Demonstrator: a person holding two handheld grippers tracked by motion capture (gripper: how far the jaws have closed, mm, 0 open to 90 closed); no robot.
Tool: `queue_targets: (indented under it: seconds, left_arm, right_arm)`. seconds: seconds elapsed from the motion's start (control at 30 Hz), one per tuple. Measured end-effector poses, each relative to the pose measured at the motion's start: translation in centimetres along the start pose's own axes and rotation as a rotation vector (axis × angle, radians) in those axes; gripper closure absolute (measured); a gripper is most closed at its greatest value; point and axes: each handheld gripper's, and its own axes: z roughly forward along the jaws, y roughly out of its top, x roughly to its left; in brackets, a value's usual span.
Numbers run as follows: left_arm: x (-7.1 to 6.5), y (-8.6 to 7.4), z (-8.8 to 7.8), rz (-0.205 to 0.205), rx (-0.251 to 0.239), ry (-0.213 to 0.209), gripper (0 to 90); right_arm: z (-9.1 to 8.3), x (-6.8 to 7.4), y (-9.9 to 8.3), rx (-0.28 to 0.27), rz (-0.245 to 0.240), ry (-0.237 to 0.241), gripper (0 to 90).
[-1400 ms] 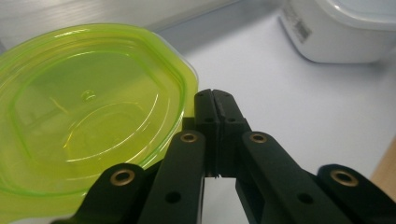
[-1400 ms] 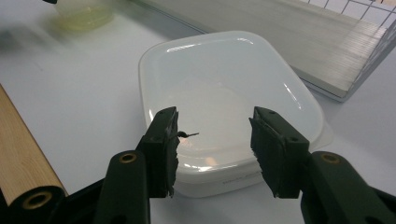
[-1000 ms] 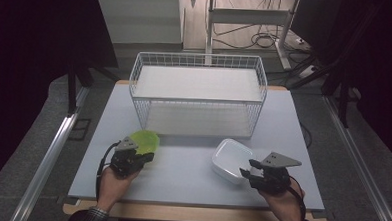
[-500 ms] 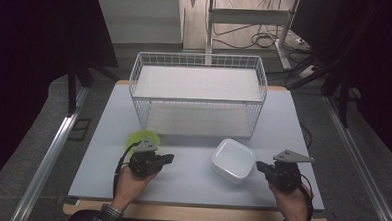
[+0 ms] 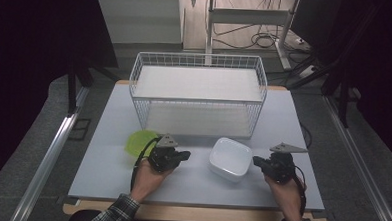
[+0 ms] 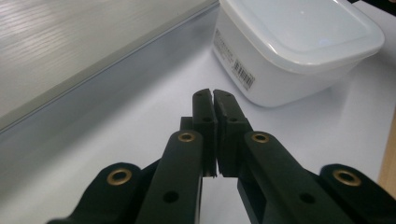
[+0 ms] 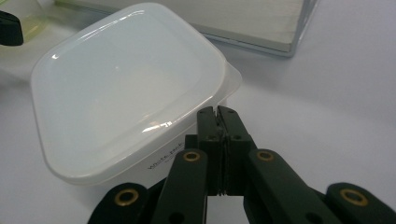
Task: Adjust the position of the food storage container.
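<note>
A white lidded plastic container (image 5: 230, 159) (image 6: 299, 42) (image 7: 126, 88) sits on the pale table mat (image 5: 190, 185), between my two grippers. To its left, my left gripper (image 5: 186, 154) (image 6: 213, 95) is shut and holds nothing; it points right at the container from a short gap away. My right gripper (image 5: 255, 162) (image 7: 217, 112) is also shut with nothing in it. Its tips lie right by the container's right side, just below the lid's rim; I cannot tell whether they touch. A translucent green dish (image 5: 138, 142) (image 7: 35, 25) lies behind the left hand.
A white wire basket (image 5: 197, 93) stands across the back half of the table, its front wall a little beyond the container. Bare mat lies in front of both hands, up to the table's wooden front edge (image 5: 189, 214).
My left gripper has slid right, away from the green dish and toward the container. The right gripper drew a little to the right and now points at the container's side. The container has not moved.
</note>
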Motion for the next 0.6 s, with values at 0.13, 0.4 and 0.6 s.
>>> queue_targets:
  seconds: [0.13, 0.4, 0.6]
  left_arm:
    - [0.1, 0.2, 0.4, 0.003, 0.006, 0.005, 88.5]
    - [0.2, 0.2, 0.8, -0.010, 0.015, 0.022, 88.5]
    - [0.5, 0.0, 0.8, -0.015, 0.036, 0.053, 88.4]
  right_arm:
    - [0.9, 0.3, 0.5, 0.008, -0.017, 0.009, 88.6]
    - [2.6, 1.4, 1.6, 0.018, -0.053, 0.036, 88.5]
    - [4.0, 2.7, 2.4, 0.021, -0.081, 0.069, 88.5]
